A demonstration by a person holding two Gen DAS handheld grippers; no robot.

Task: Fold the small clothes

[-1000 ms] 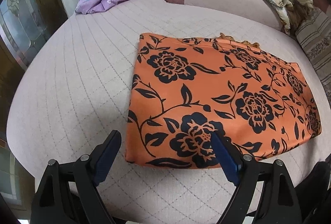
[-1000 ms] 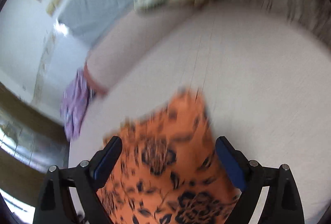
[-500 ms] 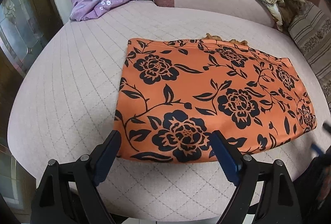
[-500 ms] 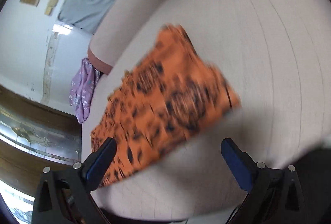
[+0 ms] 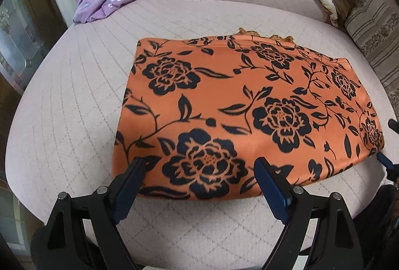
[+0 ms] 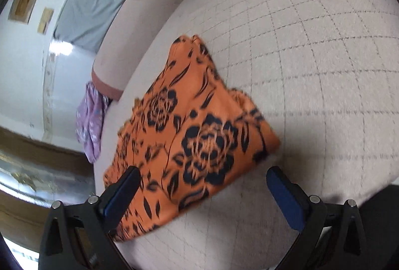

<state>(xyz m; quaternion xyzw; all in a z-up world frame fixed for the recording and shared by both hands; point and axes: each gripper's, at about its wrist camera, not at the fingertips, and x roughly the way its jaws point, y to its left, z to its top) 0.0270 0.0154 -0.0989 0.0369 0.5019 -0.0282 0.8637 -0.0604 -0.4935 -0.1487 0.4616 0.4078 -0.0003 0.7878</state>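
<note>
We work over the quilted sofa seat (image 5: 74,120); the orange floral cloth (image 5: 237,105) lies flat on it, already folded; our left gripper (image 5: 197,175) and right gripper (image 6: 202,182) gape wide, holding nothing; a pinch catching only the top layer may undo the fold.

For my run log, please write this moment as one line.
cloth: orange flowered cloth folded flat on sofa seat | left gripper: open, at near edge | right gripper: open, at corner
</note>
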